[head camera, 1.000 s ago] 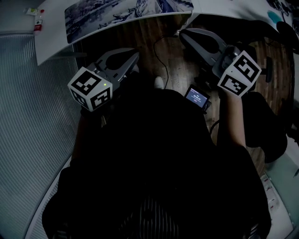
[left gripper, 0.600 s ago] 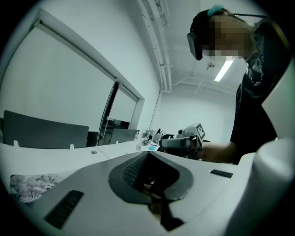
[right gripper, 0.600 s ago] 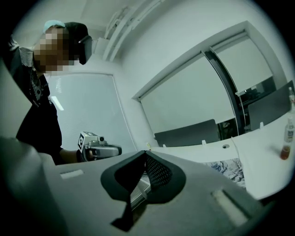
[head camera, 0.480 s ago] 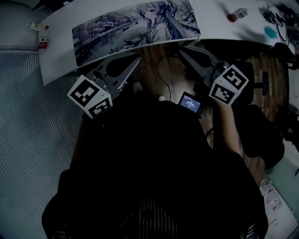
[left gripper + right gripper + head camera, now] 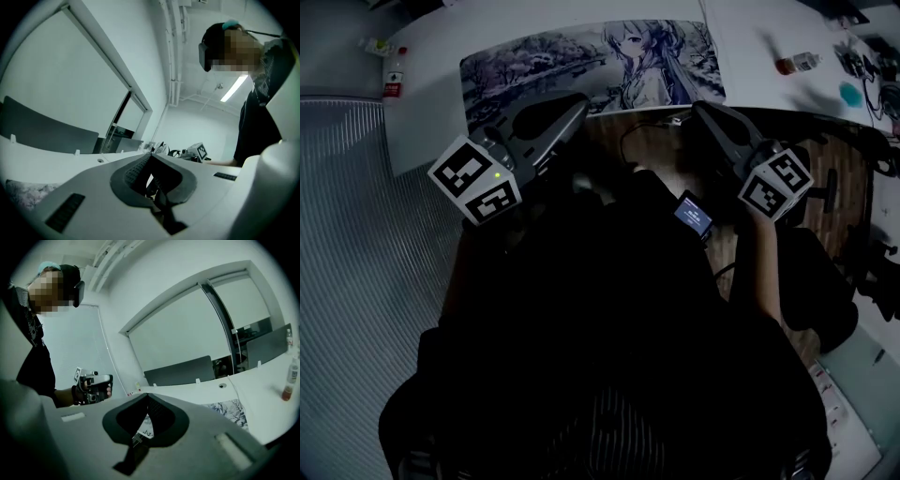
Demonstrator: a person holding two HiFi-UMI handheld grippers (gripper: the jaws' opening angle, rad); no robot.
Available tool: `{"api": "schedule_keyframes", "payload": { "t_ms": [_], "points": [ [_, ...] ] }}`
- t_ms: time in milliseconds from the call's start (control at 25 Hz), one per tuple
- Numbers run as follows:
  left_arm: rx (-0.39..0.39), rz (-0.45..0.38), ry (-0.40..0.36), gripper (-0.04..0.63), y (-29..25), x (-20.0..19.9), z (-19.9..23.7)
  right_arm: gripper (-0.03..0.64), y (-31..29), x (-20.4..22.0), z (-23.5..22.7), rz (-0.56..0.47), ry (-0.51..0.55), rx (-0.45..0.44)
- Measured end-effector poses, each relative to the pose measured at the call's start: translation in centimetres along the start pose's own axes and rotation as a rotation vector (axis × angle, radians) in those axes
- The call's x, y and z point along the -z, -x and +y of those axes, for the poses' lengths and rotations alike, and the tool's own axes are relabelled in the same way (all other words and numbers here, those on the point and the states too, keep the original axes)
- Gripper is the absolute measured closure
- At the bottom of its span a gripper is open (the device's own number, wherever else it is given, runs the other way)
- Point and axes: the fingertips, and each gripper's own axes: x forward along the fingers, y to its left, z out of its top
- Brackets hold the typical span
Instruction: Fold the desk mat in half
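Holding left tongs (image 5: 578,102) and right tongs (image 5: 698,110) pressed together, empty, near the thin printed rectangular desk mat (image 5: 581,58) on the white bench (image 5: 422,112). Likely handling light and floppy; favouring pinching its near-edge corners.

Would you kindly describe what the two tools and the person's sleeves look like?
Both the left tool and right tool are grey with dark ribbed linings; each carries a white cube with black square markers. The person wears a dark top.
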Motion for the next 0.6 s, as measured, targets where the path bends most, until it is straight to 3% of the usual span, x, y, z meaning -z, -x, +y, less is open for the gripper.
{"api": "schedule_keyframes", "payload": {
  "t_ms": [200,400,600],
  "points": [
    [-0.038,0.048,-0.039,0.586,-1.5,-1.5,3.2,0.612,-1.2,-1.6,-4.2,-0.024,-0.016,-0.022],
    [-0.075,0.016,0.049,0.586,-6.5,-1.9,4.3,0.612,-2.0,-2.5,-11.3,-0.006,-0.025,-0.043],
    [-0.014,0.077,0.102,0.586,-15.7,-1.3,3.1,0.612,-0.8,-4.3,-17.3,0.001,-0.088,-0.1]
  ]
}}
